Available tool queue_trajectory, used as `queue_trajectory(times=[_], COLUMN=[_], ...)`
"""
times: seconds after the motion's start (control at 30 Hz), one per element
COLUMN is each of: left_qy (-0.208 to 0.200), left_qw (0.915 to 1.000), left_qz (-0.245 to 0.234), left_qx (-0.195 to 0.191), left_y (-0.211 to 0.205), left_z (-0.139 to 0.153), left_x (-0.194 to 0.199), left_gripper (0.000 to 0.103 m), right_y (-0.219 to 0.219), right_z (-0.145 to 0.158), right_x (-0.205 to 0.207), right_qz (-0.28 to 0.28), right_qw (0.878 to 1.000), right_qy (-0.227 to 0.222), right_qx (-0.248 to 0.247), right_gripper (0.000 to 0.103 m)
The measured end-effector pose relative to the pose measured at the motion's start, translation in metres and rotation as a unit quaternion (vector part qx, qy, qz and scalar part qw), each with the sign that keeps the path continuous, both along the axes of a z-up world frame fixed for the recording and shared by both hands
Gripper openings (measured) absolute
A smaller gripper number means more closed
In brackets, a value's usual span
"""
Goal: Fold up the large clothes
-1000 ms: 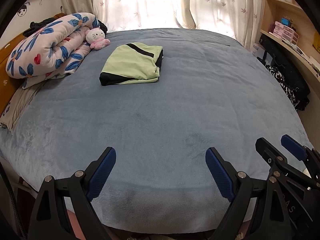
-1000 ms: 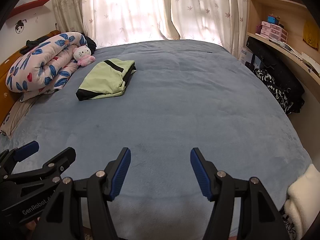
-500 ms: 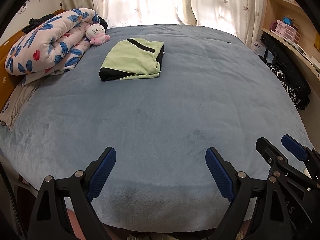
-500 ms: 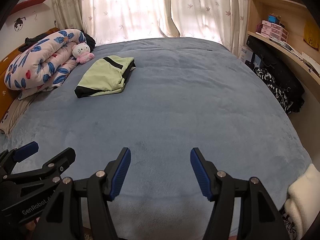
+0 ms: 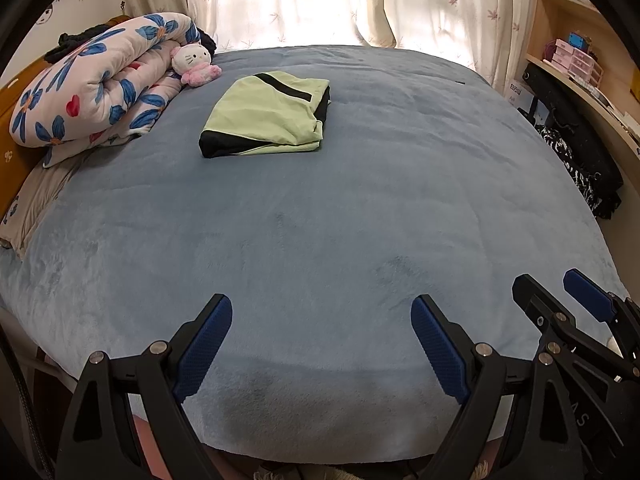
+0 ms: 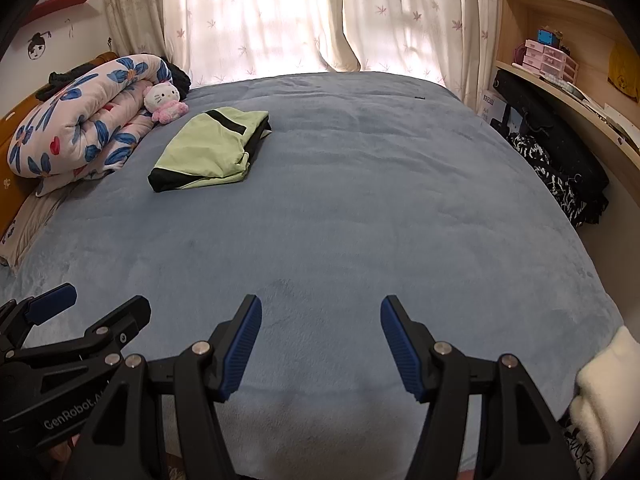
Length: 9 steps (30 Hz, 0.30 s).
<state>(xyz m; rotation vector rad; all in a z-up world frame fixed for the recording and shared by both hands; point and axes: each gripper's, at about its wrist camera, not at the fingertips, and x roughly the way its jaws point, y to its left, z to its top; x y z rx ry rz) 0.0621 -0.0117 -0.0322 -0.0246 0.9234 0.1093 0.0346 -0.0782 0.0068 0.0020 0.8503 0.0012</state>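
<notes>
Two claws hover wide apart-fingered over the near edge of the blue bed (image 5: pixel 320 208), holding nothing. At upper left lie a rolled floral quilt (image 5: pixel 96 84) and a Hello Kitty plush (image 5: pixel 194 65); just right of them rests the folded green-and-black garment (image 5: pixel 266 114). The left claw (image 5: pixel 322 338) fills the bottom centre, the right claw (image 6: pixel 320 340) likewise in its own view.
</notes>
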Motion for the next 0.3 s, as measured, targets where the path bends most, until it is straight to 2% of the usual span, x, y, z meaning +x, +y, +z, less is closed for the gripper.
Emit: queue_trajectory(times=[0.3], left_qy=[0.004], left_qw=[1.0], left_qz=[0.002], left_qx=[0.0], left_y=[0.0026], left_z=[-0.003], left_x=[0.0002], left_gripper=[0.09], right_y=[0.0001], right_z=[-0.0005], right_x=[-0.0001], right_qz=[0.0], right_qw=[1.0], right_qy=[0.002], right_qx=[-0.001], right_gripper=[0.062])
